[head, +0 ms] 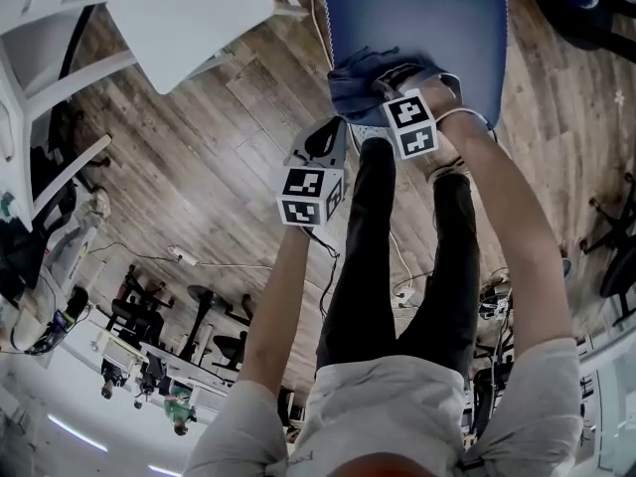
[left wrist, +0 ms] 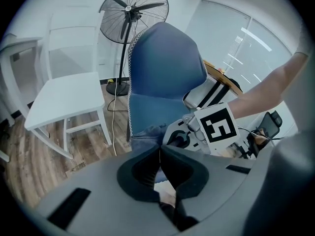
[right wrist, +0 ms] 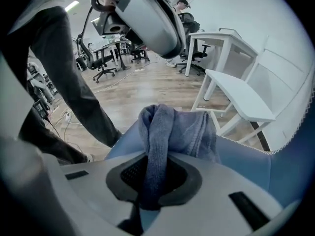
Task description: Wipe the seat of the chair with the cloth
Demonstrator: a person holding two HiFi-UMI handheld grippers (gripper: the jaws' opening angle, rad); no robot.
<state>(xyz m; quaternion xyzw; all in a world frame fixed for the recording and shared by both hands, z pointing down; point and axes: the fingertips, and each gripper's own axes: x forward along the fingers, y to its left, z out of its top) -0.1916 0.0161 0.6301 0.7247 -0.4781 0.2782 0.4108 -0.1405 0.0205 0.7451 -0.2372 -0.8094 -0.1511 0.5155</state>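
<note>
The blue chair seat (head: 427,28) fills the top of the head view. A grey-blue cloth (head: 356,85) lies bunched on its near left corner. My right gripper (head: 386,89) is shut on a fold of the cloth (right wrist: 165,127), which rests on the seat (right wrist: 251,161). My left gripper (head: 324,143) hangs just off the seat's front edge, over the floor, jaws shut with nothing in them. From the left gripper view (left wrist: 160,154) I see the chair's blue back (left wrist: 165,68), the cloth (left wrist: 146,132) and the right gripper (left wrist: 209,127).
A white wooden chair (head: 189,13) stands left of the blue one, close by (left wrist: 66,95). A standing fan (left wrist: 134,14) is behind them. The person's dark-trousered legs (head: 397,256) stand before the seat. Cables (head: 214,263) lie on the wood floor.
</note>
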